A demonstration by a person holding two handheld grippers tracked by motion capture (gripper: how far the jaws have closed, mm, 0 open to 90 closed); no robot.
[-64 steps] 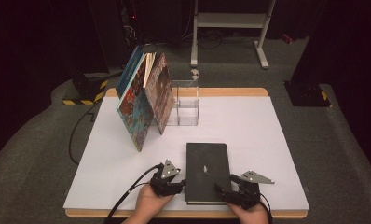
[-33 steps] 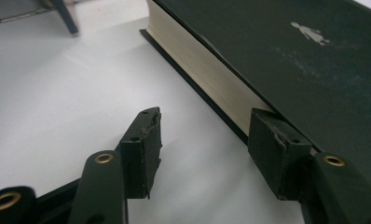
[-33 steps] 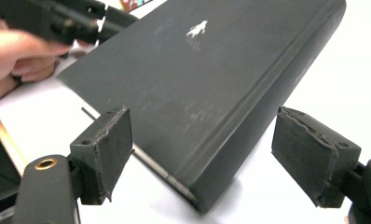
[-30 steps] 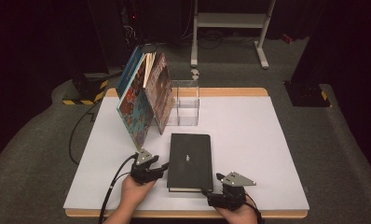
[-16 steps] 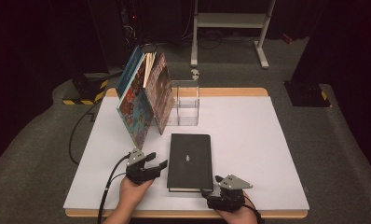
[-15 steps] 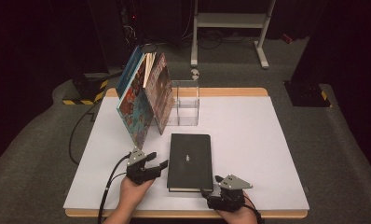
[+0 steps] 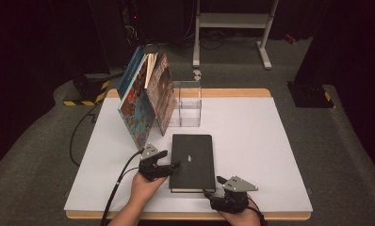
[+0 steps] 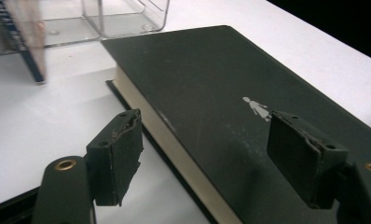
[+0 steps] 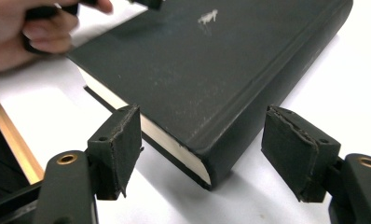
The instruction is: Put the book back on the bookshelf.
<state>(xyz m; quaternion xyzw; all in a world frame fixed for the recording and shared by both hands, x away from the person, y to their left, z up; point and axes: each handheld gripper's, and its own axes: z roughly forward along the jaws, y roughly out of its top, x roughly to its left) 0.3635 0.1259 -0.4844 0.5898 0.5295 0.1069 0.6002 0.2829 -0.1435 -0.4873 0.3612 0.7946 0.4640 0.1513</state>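
A black hardcover book (image 7: 192, 157) with a small white figure on its cover lies flat near the table's front. My left gripper (image 7: 175, 165) is at its left edge. In the left gripper view the book (image 8: 211, 88) passes between the jaws of that gripper (image 8: 211, 158), one over the cover and one beside the pages. They have just been opening and press on nothing. My right gripper (image 7: 214, 186) is at the book's near right corner. In the right gripper view its jaws (image 9: 207, 154) straddle that corner of the book (image 9: 197, 70). They have just been closing, with a gap on both sides.
Colourful picture books (image 7: 145, 99) lean against a clear plastic stand (image 7: 188, 106) at the back left of the white table (image 7: 251, 141). A wooden strip (image 7: 185, 215) runs along the front edge. A black cable (image 7: 124, 176) trails from the left gripper.
The book slid away from the front edge and to the left, then stayed put. The left gripper has moved slightly right and up along the book's left edge. The right hand has kept still.
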